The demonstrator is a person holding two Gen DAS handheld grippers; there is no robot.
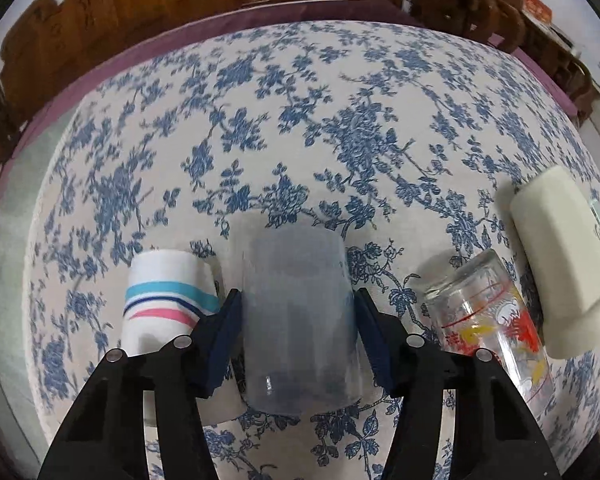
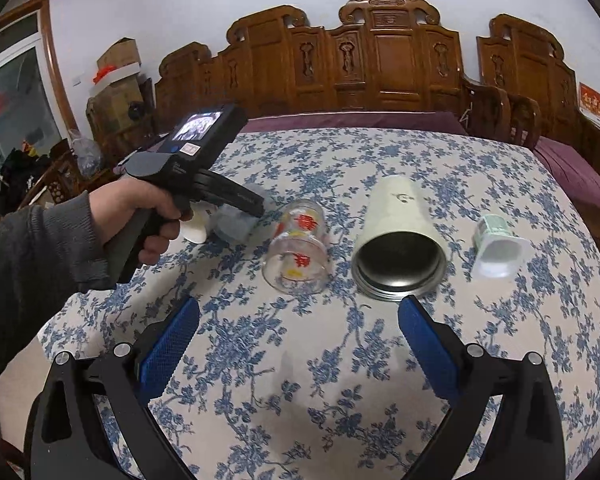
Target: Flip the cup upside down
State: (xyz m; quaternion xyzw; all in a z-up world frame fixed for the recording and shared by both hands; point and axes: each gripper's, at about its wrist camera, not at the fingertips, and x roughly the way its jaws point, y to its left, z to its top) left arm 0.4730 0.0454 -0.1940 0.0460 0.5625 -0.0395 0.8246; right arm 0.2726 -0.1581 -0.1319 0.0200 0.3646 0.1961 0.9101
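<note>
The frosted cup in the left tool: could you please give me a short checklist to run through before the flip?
1. Left tool closed on the frosted cup, a pad on each side: ok.
2. Grip firm enough for rotation: cannot tell.
3. Room on the cup's left: not ok, the striped cup lies right beside the left finger.
4. Room on its right: ok, the printed glass lies apart from the right finger.
5. Right tool out of the way: ok, open and empty, near the white tumbler.
6. Cup lifted off the tablecloth: cannot tell.
</note>
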